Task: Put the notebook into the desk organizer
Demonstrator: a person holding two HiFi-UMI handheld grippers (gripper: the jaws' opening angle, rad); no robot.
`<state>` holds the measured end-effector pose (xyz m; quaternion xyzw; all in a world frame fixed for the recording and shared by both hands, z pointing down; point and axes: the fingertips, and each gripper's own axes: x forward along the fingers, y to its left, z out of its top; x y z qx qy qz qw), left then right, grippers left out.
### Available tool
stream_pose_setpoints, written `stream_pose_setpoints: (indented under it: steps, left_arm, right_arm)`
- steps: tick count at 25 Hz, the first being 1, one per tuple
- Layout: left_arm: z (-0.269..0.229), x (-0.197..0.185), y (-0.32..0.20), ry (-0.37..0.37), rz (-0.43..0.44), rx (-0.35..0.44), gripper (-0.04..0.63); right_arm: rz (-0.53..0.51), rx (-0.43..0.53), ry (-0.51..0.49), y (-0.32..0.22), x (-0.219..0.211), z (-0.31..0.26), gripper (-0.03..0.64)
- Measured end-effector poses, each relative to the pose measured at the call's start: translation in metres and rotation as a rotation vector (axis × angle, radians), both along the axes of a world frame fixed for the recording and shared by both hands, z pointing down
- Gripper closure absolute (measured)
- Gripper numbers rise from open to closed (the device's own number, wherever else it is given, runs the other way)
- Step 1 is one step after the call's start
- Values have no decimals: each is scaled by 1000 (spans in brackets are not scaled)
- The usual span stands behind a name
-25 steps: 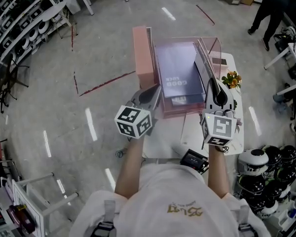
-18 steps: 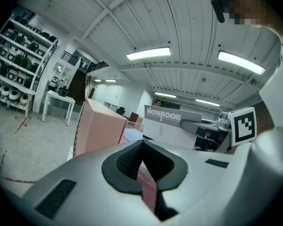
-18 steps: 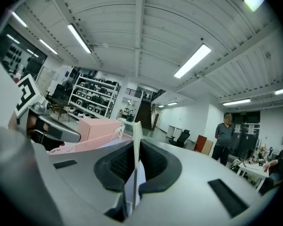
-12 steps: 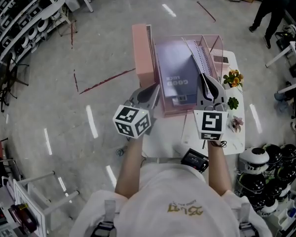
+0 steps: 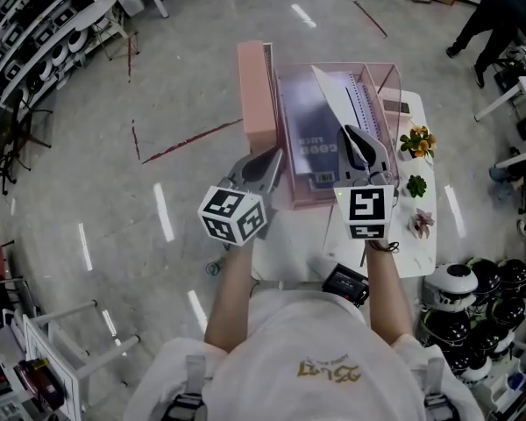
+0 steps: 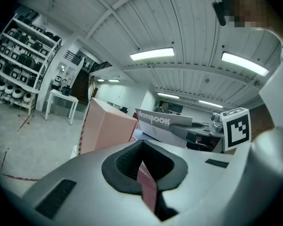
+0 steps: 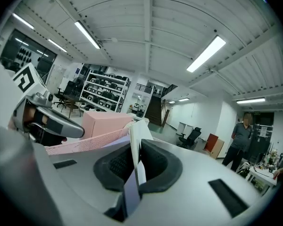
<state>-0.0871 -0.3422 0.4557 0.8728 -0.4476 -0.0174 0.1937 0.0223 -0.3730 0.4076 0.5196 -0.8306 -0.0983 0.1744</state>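
A pink mesh desk organizer [image 5: 381,75] lies on the white table [image 5: 421,235], with a purple notebook [image 5: 309,139] flat inside it. My right gripper [image 5: 354,140] is shut on a pale spiral-bound notebook [image 5: 349,102], which leans tilted over the purple one. In the right gripper view the jaws [image 7: 134,173] pinch its thin edge [image 7: 134,140]. My left gripper [image 5: 270,161] is shut on the organizer's near left wall; a strip of pink mesh [image 6: 146,185] shows between its pads. The left gripper view also shows the held notebook [image 6: 162,121].
A solid pink box [image 5: 256,95] stands against the organizer's left side. Small potted plants [image 5: 412,140] sit on the table's right edge and a black device [image 5: 344,283] at its near edge. Helmets [image 5: 473,296] are stacked lower right. A person [image 5: 486,11] stands far right.
My right gripper has moved left with the pale notebook, which has tipped further over the purple one. The left gripper has stayed in place on the mesh wall.
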Motion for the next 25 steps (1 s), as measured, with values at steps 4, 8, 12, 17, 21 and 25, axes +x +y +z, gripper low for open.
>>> stream_pose_setpoints:
  steps: [4, 8, 12, 17, 21, 25]
  left_arm:
    - [1, -4, -2, 0, -11, -4, 578]
    - [3, -5, -3, 0, -17, -8, 578]
    - [5, -4, -5, 1, -18, -11, 578]
    - [5, -4, -6, 3, -18, -15, 578]
    - [9, -1, -6, 18, -11, -27, 578]
    - [9, 2, -5, 25, -5, -32, 578]
  right_arm:
    - [-4, -49, -41, -9, -2, 5, 581]
    - [-22, -112, -82, -15, -6, 13, 563]
    - [-46, -159, -101, -19, -10, 23, 549]
    - [-93, -225, -118, -19, -16, 34, 531]
    - [-148, -275, -133, -17, -21, 42, 482]
    - [-204, -328, -133, -11, -31, 49, 357]
